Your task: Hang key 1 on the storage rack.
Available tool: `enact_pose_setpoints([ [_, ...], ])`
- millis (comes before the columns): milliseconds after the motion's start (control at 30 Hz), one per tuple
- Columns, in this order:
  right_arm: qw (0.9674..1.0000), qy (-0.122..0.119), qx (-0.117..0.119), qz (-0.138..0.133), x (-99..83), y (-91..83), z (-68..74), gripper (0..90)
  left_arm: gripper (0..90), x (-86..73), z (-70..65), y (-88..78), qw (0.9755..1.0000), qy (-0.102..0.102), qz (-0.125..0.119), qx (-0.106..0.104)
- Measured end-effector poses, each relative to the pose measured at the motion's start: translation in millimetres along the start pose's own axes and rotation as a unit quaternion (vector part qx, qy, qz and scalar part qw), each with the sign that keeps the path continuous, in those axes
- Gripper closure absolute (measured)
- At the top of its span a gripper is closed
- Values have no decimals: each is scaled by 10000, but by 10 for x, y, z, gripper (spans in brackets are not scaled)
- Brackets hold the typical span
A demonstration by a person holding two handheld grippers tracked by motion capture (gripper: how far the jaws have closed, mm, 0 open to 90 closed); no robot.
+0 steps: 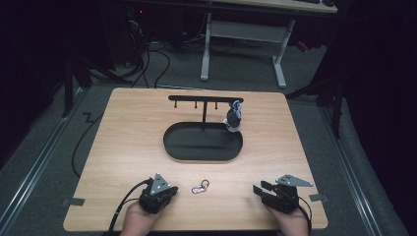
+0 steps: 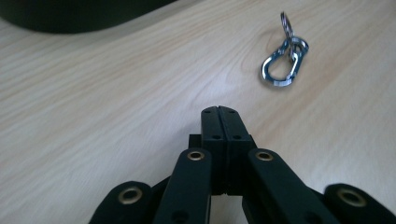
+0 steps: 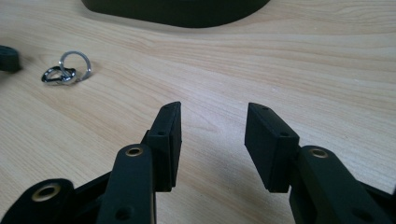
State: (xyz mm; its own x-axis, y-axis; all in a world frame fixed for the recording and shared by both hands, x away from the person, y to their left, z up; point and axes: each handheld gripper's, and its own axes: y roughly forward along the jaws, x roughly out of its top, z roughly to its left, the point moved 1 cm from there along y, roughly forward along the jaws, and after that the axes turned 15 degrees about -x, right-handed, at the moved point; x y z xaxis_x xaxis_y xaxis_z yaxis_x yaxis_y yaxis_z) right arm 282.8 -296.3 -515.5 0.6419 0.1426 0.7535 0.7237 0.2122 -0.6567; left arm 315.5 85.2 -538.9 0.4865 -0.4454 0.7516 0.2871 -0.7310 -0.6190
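Carabiner [image 1: 199,187] with its key ring is lying flat on the desk [image 1: 123,142], sitting between your two hands near the front edge, and no brand or lettering is showing on it that can be read. From the high view its long axis is running diagonally, low at your left and rising toward your right, with the ring at the upper right end. In the left gripper view the silver clip [image 2: 283,65] is lying ahead and to the right of your jaws, the ring standing tilted at its far end. In the right gripper view it [image 3: 65,72] is sitting well off to the left, ring toward the right.

Your left tool [image 1: 167,190] is resting on the desk just left of the carabiner, not touching it, and its jaws are pressed together with nothing between them [image 2: 219,112]. Your right tool [image 1: 259,189] is lying well apart on the other side, its jaws spread wide over bare wood [image 3: 214,112], gripping nothing.

Farther back, the black oval tray [image 1: 177,147] is sitting mid-desk, carrying a T-shaped hook stand [image 1: 204,100]. A small grey-and-white object [image 1: 234,117] is hanging from the stand's right end; what it is, you cannot tell from here.
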Motion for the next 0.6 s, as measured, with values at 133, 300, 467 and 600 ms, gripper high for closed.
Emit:
enact_pose_setpoints([
  [133, 9999, 32, 96, 62, -10, 3, -10, 571, 900, 117, -42, 145, 10000, 22, 37, 8],
  [300, 9997, 69, 207, 70, -11, -4, -20, 571, 900, 227, -171, 316, 9998, 141, 94, -114],
  [467, 9997, 54, 235, 89, -8, -13, -8, 570, 900, 353, -368, 537, 9985, 337, 159, -402],
  [600, 9996, 56, 247, 88, -13, -3, -28, 570, 900, 466, -568, 748, 9960, 534, 212, -688],
])
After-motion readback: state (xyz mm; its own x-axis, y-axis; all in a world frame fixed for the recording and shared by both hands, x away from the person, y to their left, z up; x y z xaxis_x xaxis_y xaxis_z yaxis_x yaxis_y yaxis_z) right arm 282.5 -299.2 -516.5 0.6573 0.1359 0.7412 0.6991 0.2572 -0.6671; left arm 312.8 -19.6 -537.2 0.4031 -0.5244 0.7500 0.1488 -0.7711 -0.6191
